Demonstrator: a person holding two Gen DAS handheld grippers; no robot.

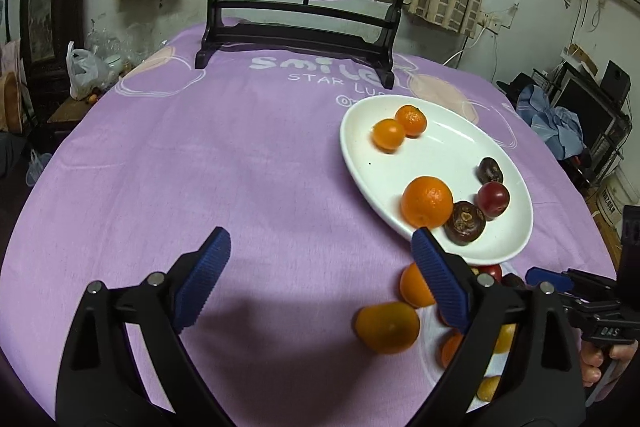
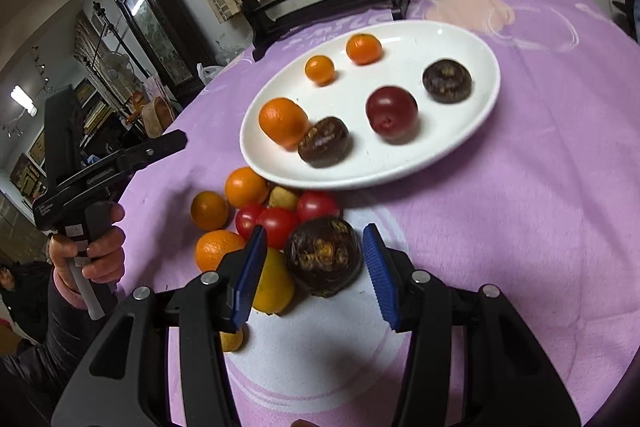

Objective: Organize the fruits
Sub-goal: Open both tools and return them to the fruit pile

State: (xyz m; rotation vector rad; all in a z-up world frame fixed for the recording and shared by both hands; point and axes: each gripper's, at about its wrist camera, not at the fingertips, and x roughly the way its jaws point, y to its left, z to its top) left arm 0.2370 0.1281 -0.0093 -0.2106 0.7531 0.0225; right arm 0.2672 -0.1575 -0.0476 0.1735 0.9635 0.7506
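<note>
- Two grippers hang over a round worktop [image 1: 200, 155] draped in a purple cloth printed "smile" and "STAR"; the rest of the lettering is cut off.
- At the far edge stands a dark wooden screen stand [image 1: 300, 39] with a round painting of red fruit; curtains and a cluttered room lie behind.
- On the cloth, a white oval plate [image 2: 472, 119] holds three oranges, two dark brown fruits and one red fruit.
- Just beside the plate's near rim lies a loose pile [image 2: 256, 219] of oranges, red tomatoes and yellow fruits.
- The right gripper [image 2: 314, 273] is spread wide, its blue pads flanking a large dark brown fruit [image 2: 324, 259] without visibly touching it.
- The left gripper [image 1: 320, 283] is also wide open and holds nothing; an orange [image 1: 387, 327] lies near its right finger.
</note>
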